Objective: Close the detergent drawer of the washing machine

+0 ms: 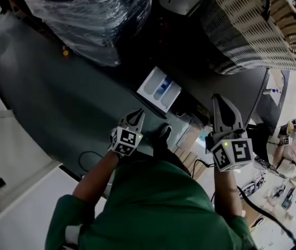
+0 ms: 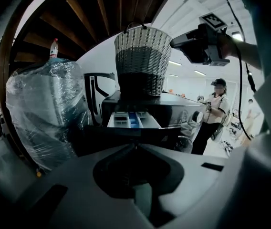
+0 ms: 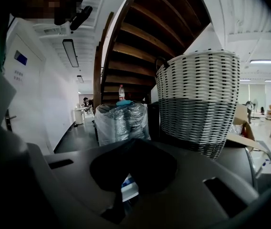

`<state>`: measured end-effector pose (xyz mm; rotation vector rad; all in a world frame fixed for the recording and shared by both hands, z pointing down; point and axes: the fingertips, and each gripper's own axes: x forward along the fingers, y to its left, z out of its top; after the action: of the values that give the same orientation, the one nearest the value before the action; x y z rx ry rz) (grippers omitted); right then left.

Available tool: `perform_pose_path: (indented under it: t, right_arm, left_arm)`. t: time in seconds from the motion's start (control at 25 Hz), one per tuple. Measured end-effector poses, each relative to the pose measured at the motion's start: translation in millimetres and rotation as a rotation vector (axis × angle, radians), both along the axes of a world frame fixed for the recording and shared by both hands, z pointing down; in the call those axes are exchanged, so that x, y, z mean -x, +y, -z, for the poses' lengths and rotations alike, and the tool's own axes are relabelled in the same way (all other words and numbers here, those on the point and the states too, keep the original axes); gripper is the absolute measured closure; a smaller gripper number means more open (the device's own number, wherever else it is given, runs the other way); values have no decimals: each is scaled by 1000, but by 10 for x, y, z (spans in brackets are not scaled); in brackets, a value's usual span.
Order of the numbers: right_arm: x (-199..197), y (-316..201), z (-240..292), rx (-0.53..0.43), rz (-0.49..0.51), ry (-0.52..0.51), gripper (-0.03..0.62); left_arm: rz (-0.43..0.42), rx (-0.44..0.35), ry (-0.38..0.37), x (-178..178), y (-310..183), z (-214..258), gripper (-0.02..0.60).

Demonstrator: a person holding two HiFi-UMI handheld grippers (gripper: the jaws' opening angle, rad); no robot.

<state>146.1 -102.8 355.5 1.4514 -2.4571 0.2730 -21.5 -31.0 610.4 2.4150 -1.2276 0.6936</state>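
The washing machine (image 1: 231, 90) is dark, and its white detergent drawer (image 1: 159, 90) with a blue compartment stands pulled out. In the left gripper view the drawer (image 2: 133, 120) lies straight ahead, beyond my left gripper (image 2: 135, 145), whose jaws meet with nothing between them. In the head view the left gripper (image 1: 139, 113) hangs short of the drawer's front, apart from it. My right gripper (image 1: 220, 100) is raised to the drawer's right, over the machine's front, jaws together and holding nothing. Through the right gripper (image 3: 136, 141) a sliver of the drawer (image 3: 129, 187) shows below the jaws.
A tall wicker basket (image 1: 252, 30) stands on the machine's top. A plastic-wrapped bundle (image 1: 88, 9) sits on the dark floor left of the machine. A wooden staircase (image 3: 150, 37) rises overhead. A person (image 2: 213, 113) stands further back on the right.
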Motion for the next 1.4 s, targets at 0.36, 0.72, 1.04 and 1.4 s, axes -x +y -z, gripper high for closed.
perform_pose_path:
  t: [0.36,0.72,1.04,1.4]
  right_arm:
    - [-119,68,-21,4,-51,-12,574]
    - [-197,31,5,1,-73,-12,574]
    - [-235,-31,-61,20,-78,-9,574]
    - [-264,-157,-161,36,-70,-26,574]
  left_arm:
    - [-54,36,-20,-92,-58,-163,545]
    - [-76,44,-17,-163,-133,-183,545]
    - [-85,59,-12,-224,-188,-213,545]
    - [-71,78,-12,-234,-209,-241,545]
